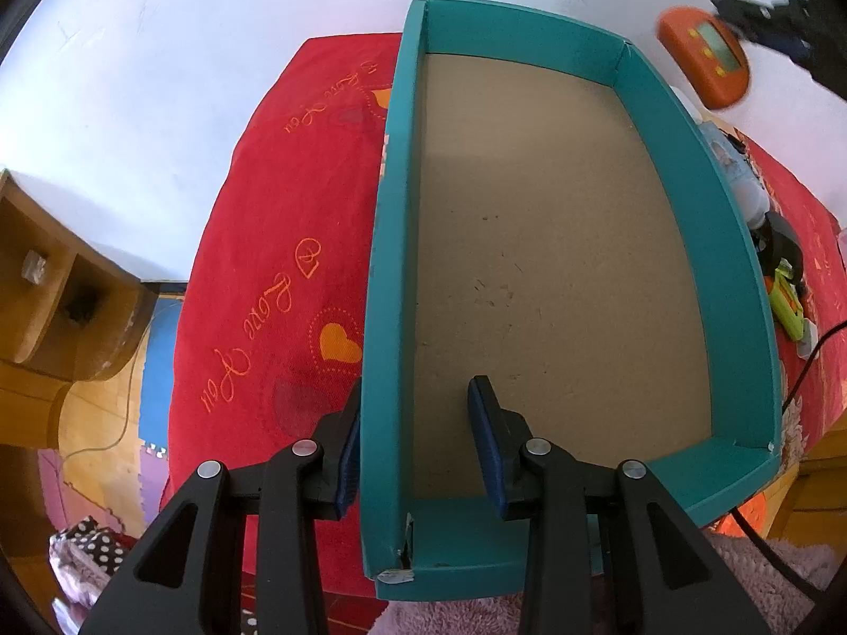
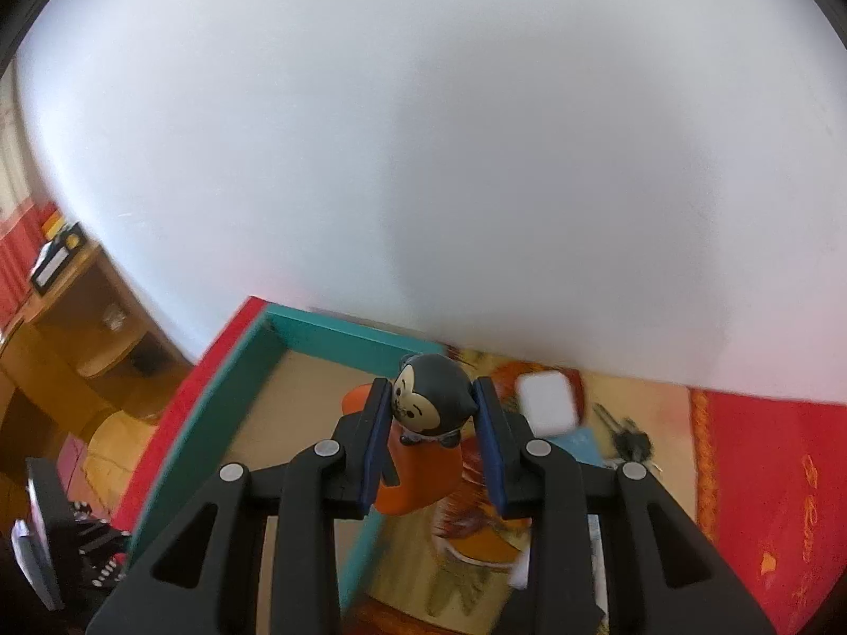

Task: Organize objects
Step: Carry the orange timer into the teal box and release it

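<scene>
A teal cardboard box [image 1: 704,243] with a bare brown floor lies on a red cloth. My left gripper [image 1: 418,439] straddles the box's left wall near the front corner; the jaws stand apart, one finger outside and one inside. My right gripper [image 2: 431,444] is shut on an orange toy timer with a dark cat-like head [image 2: 431,397] and holds it in the air over the box's right wall [image 2: 339,330]. The same orange toy [image 1: 704,61] shows at the top right of the left wrist view, held by the right gripper [image 1: 762,21].
The red cloth [image 1: 275,222] carries orange hearts and script. Right of the box lie a pale blue item [image 1: 741,174], a black and green gadget [image 1: 783,286], a white case [image 2: 548,402] and keys [image 2: 630,439]. A wooden shelf unit [image 1: 47,275] stands left. A white wall is behind.
</scene>
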